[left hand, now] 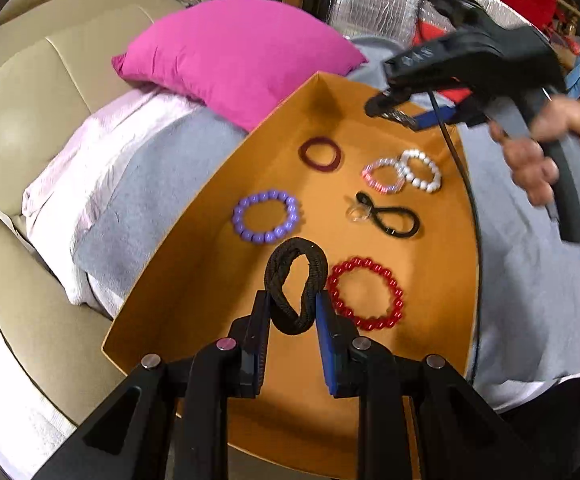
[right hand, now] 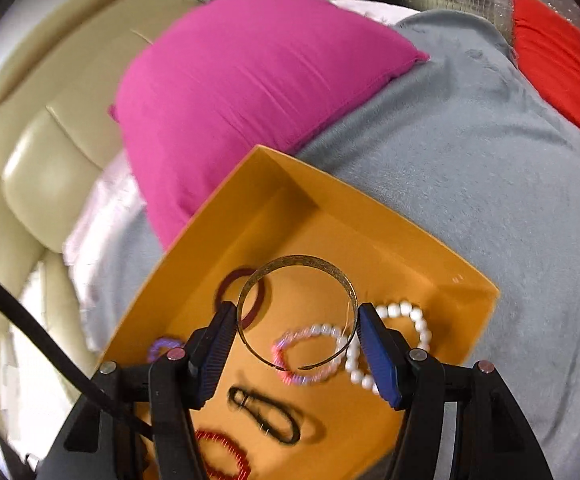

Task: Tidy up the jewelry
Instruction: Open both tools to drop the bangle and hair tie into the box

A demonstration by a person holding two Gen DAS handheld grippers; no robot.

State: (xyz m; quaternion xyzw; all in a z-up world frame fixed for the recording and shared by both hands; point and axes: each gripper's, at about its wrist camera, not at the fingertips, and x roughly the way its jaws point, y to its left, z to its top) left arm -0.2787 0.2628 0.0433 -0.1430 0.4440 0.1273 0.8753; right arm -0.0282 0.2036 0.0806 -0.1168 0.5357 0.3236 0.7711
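- You have a bed under a grey blanket (right hand: 470, 184).
- On the blanket sits your orange tray (left hand: 193, 280).
- A pink pillow (left hand: 233, 56) lies just beside the tray.

Red bracelet (right hand: 221, 456) blurred, partly hidden

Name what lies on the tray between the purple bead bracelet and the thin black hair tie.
Nothing: in the left wrist view, bare orange tray floor separates the purple bead bracelet from the thin black hair tie, which has a small clear ring beside it.
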